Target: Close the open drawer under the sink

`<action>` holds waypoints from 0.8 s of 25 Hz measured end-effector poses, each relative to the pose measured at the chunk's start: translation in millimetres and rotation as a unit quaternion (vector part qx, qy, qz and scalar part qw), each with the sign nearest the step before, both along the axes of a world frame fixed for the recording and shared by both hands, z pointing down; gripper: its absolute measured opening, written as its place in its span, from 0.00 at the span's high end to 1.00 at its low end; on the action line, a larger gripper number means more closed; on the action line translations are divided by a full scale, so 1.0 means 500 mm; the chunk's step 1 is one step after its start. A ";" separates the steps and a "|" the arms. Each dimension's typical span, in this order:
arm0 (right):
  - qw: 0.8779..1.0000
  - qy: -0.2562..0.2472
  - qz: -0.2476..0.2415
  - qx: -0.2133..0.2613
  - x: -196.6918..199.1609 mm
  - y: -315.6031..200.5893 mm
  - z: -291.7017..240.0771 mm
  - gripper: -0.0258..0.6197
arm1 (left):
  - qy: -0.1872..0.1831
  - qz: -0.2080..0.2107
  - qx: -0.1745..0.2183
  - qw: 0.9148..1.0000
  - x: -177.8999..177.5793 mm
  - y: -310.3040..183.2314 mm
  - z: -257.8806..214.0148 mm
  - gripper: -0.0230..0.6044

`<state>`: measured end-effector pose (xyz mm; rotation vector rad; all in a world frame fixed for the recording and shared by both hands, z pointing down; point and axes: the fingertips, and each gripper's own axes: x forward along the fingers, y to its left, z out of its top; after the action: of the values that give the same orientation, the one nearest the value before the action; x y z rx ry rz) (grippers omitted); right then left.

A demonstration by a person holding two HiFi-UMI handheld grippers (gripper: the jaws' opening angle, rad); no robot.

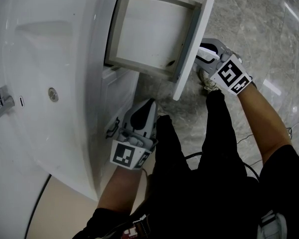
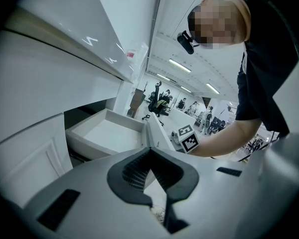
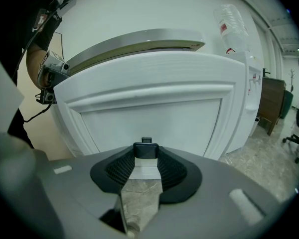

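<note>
The white drawer (image 1: 149, 29) stands pulled out from under the sink, its inside bare. Its front panel (image 1: 194, 44) faces the floor side. My right gripper (image 1: 198, 58) is at the outer face of that panel. In the right gripper view the panel (image 3: 154, 108) fills the picture, and the small black handle (image 3: 146, 150) sits between the fingertips, filling the gap of my right gripper (image 3: 146, 156). My left gripper (image 1: 150, 103) hangs beside the cabinet below the drawer with its fingers together and nothing in them. From the left gripper view (image 2: 148, 151) the open drawer (image 2: 107, 133) lies ahead.
The white basin (image 1: 35, 59) with its drain (image 1: 53, 94) and chrome tap (image 1: 0, 103) takes up the left. A cabinet door with a dark handle (image 1: 112, 128) sits under the drawer. Grey marble floor (image 1: 254, 19) lies to the right; the person's black-clad legs (image 1: 189, 173) are below.
</note>
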<state>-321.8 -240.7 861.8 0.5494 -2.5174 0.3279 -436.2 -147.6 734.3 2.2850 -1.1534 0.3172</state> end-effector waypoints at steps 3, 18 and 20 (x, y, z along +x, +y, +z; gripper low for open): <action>1.000 0.002 -0.001 -0.001 0.001 0.001 0.000 0.75 | 0.003 0.007 0.000 1.000 0.006 -0.006 -0.005 0.96; 1.000 -0.007 0.015 -0.013 0.004 0.000 0.001 0.75 | -0.001 0.024 -0.019 1.000 0.011 -0.023 -0.008 0.96; 1.000 -0.003 0.019 -0.016 0.002 -0.001 0.001 0.74 | 0.001 0.024 -0.018 1.000 0.010 -0.028 -0.014 0.96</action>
<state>-320.6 -241.2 862.5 0.5862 -2.5064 0.3836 -431.3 -161.6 727.5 2.2843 -1.0850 0.3516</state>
